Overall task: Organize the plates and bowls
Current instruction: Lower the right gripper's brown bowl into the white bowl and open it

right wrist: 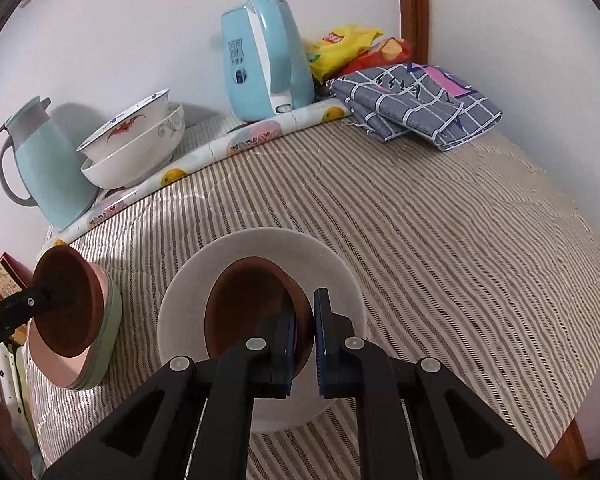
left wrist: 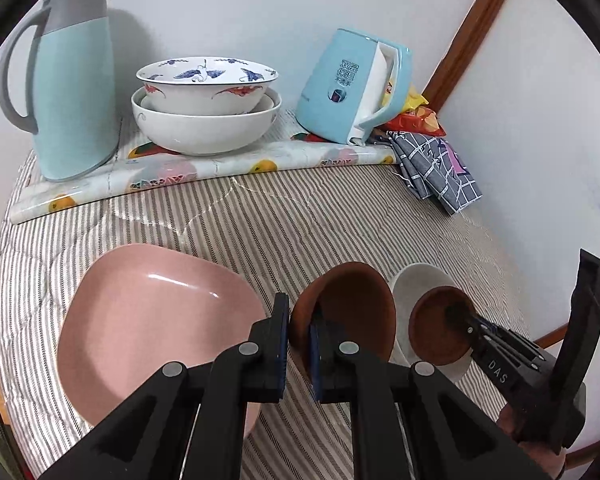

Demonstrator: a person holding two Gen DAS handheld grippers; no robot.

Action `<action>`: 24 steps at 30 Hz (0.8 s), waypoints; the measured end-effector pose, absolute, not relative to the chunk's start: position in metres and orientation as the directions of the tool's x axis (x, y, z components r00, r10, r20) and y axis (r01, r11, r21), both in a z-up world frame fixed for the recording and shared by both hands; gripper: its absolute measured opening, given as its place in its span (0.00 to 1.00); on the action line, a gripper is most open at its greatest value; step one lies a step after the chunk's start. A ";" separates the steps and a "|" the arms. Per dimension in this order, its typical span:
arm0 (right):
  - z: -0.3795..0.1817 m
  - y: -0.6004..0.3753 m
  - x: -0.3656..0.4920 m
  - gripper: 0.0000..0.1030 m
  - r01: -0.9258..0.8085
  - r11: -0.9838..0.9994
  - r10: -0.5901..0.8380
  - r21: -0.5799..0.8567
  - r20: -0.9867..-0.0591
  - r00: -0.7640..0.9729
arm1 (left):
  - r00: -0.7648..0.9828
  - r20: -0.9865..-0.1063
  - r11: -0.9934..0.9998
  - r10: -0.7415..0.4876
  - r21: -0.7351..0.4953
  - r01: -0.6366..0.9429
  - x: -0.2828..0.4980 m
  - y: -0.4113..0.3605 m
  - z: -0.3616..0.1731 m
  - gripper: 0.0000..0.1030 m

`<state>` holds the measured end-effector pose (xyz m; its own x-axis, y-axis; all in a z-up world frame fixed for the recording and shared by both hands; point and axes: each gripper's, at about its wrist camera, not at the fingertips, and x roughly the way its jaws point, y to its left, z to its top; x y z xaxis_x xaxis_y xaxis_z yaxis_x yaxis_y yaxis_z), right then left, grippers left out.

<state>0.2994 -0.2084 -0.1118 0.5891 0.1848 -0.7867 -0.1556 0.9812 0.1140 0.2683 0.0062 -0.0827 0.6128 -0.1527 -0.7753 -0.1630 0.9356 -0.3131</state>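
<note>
Two brown bowls are each pinched by the rim, one in each gripper. The left gripper (left wrist: 299, 344) has its jaws nearly closed on the near edge of the larger brown bowl (left wrist: 346, 304), one finger inside and one outside, and holds it tilted on edge beside the pink plate (left wrist: 156, 328); from the right wrist view that bowl (right wrist: 70, 308) leans against the pink plate's raised rim, and the plate sits on a pale green plate (right wrist: 110, 340) stacked directly beneath it. The right gripper (right wrist: 303, 344) is likewise closed down on the rim of the smaller brown bowl (right wrist: 252, 304), which sits tilted inside the white bowl (right wrist: 332, 268); the white bowl rests on the striped tablecloth (right wrist: 440, 240) and holds nothing else that shows. In the left wrist view this pair appears as the small brown bowl (left wrist: 436, 328) within the white bowl (left wrist: 420, 276), just right of the larger brown one. Further back, on a fruit-patterned mat (left wrist: 220, 168), a painted bowl (left wrist: 206, 84) with blue and red motifs nests inside a bigger white bowl (left wrist: 204, 128); both look empty. A tall pale-blue thermos jug (left wrist: 72, 88) stands to their left, a light-blue electric kettle (left wrist: 352, 84) to their right, with snack packets (right wrist: 348, 48) and a folded checked cloth (right wrist: 416, 102) near the wall corner.
</note>
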 end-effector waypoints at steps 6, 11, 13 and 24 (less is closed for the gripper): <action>-0.116 -0.203 0.305 0.09 -0.156 0.982 0.177 0.105 -0.800 0.573 | 0.614 -0.773 0.933 -0.159 -0.320 -0.162 0.272 0.008 -0.085 0.09; -0.120 -0.201 0.310 0.09 -0.150 0.984 0.164 0.095 -0.813 0.559 | 0.617 -0.770 0.932 -0.160 -0.324 -0.162 0.273 0.010 -0.086 0.09; -0.122 -0.201 0.311 0.09 -0.147 0.985 0.158 0.091 -0.820 0.551 | 0.615 -0.770 0.931 -0.168 -0.328 -0.157 0.275 0.011 -0.088 0.09; -0.129 -0.199 0.316 0.09 -0.142 0.985 0.158 0.098 -0.841 0.517 | 0.615 -0.766 0.927 -0.186 -0.344 -0.149 0.275 0.014 -0.090 0.09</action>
